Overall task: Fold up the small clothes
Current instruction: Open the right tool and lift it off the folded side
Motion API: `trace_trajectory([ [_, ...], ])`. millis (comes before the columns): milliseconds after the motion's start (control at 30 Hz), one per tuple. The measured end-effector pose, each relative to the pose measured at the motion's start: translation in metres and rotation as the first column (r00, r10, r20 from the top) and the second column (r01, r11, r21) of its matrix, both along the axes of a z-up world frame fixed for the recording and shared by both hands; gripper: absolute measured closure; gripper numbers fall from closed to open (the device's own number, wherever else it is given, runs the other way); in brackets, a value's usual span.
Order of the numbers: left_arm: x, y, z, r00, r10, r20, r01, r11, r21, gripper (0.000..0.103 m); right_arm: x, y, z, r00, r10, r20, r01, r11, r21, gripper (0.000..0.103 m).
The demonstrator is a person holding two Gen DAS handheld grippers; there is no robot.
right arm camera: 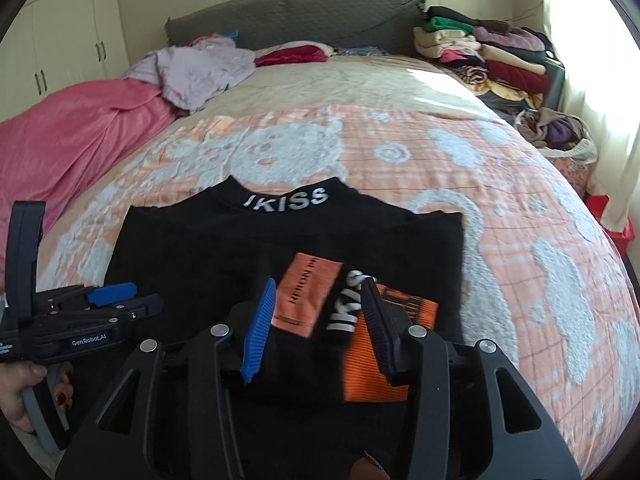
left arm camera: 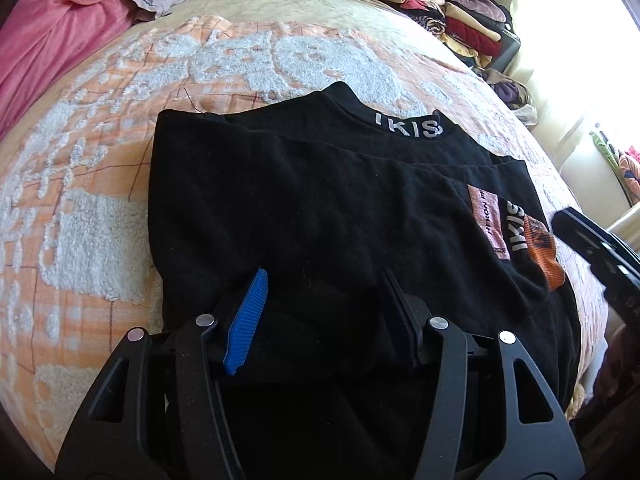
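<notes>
A black shirt (left arm camera: 300,200) (right arm camera: 208,256) lies flat on the bed with both sides folded in. Its collar with white lettering (right arm camera: 286,198) points away from me. A folded-in part with an orange and pink print (right arm camera: 304,296) (left arm camera: 500,220) lies on top at the right. My left gripper (left arm camera: 324,276) (right arm camera: 116,296) stands open low over the shirt's near left part. Black cloth lies under its jaws, and the blue pad's face is bare. My right gripper (right arm camera: 320,282) is open just above the print, gripping nothing. One of its fingers (left arm camera: 580,232) shows at the right edge.
The bed has an orange and white fleece cover (right arm camera: 440,160). A pink blanket (right arm camera: 80,132) and a lilac garment (right arm camera: 200,68) lie at the far left. A pile of folded clothes (right arm camera: 488,60) sits far right. A person's hand (right arm camera: 24,392) holds the left gripper.
</notes>
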State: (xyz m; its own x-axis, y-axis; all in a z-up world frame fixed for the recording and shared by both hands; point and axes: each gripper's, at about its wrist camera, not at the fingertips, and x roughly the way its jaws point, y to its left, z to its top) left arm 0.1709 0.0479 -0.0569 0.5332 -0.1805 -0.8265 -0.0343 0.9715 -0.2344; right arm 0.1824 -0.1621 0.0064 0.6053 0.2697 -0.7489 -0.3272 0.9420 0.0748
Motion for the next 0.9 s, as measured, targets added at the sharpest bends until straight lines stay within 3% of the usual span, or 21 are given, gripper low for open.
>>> trace_trajectory([
  [100,0.001,-0.001,0.0,1.0,-0.003,0.002,0.003,1.0,0.005,0.053,0.012,0.015,-0.016,0.997,0.033,-0.067,-0.035,0.999,-0.027,0.06],
  [200,0.001,-0.002,0.0,1.0,0.002,0.002,-0.002,1.0,-0.004,0.053,0.026,0.018,-0.047,0.99,-0.004,-0.139,-0.016,0.989,-0.144,0.062],
  [300,0.001,-0.001,0.001,1.0,0.0,0.003,0.0,1.0,-0.012,0.053,0.031,0.0,-0.059,0.986,-0.02,-0.165,0.014,0.999,-0.039,0.062],
  [533,0.001,-0.001,0.002,1.0,0.001,0.003,-0.001,1.0,-0.012,0.053,0.024,0.005,-0.052,0.989,-0.025,-0.145,0.018,0.999,-0.05,0.06],
  [700,0.0,0.0,0.003,1.0,0.004,0.004,-0.004,1.0,-0.017,0.053,0.011,0.001,-0.042,0.991,-0.017,-0.132,0.015,1.0,-0.016,0.049],
  [900,-0.003,0.0,0.005,1.0,0.003,0.004,-0.003,1.0,-0.015,0.053,-0.005,-0.007,-0.039,0.991,-0.03,-0.127,0.031,0.999,0.007,0.046],
])
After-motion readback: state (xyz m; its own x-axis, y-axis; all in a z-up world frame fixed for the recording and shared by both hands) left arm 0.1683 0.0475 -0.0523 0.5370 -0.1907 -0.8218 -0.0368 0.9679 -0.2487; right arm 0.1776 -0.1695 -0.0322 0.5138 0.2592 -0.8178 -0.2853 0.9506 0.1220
